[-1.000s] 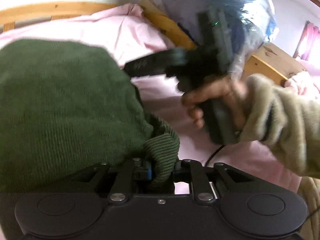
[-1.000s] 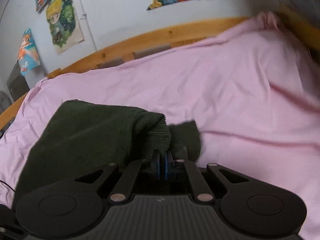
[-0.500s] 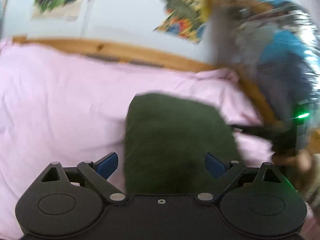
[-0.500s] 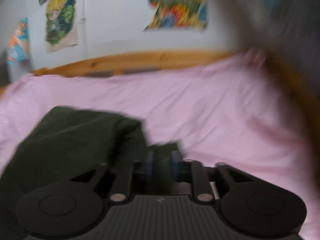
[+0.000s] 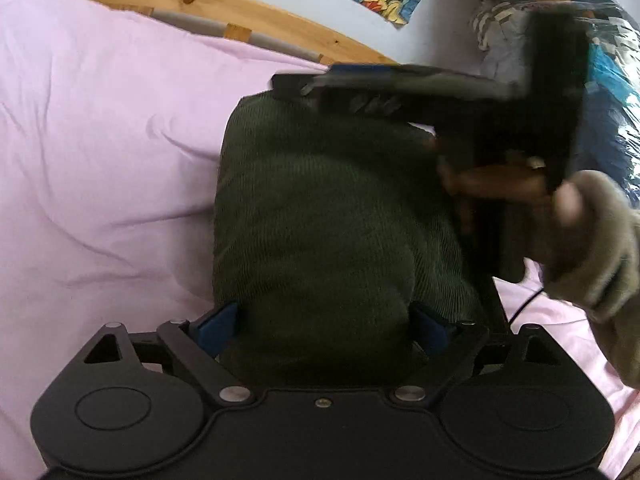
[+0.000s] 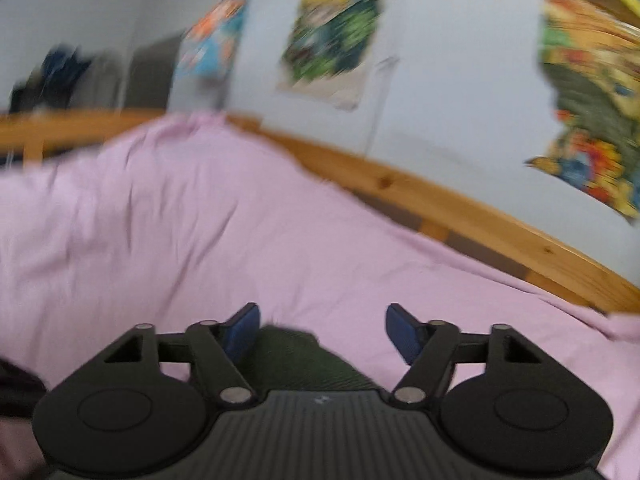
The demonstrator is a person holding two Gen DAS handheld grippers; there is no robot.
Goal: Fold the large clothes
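A dark green ribbed garment (image 5: 320,216) lies folded into a compact block on the pink bedsheet (image 5: 100,160). My left gripper (image 5: 322,326) is open, its blue pads on either side of the garment's near end, holding nothing. In the left wrist view the right gripper (image 5: 304,80) reaches over the garment's far edge from the right, held by a hand in a beige sleeve (image 5: 592,240). In the right wrist view my right gripper (image 6: 322,330) is open and empty above a corner of the green garment (image 6: 304,364).
A wooden bed frame (image 5: 240,12) runs along the far side below a pale wall with colourful posters (image 6: 332,36). A clear plastic bag of clothes (image 5: 600,60) sits at the right end of the bed. A thin black cable (image 5: 528,304) trails by the sleeve.
Both grippers have let go of the green garment and opened. The left one has pulled back to show the folded block; the right one has swung over the garment's far edge.
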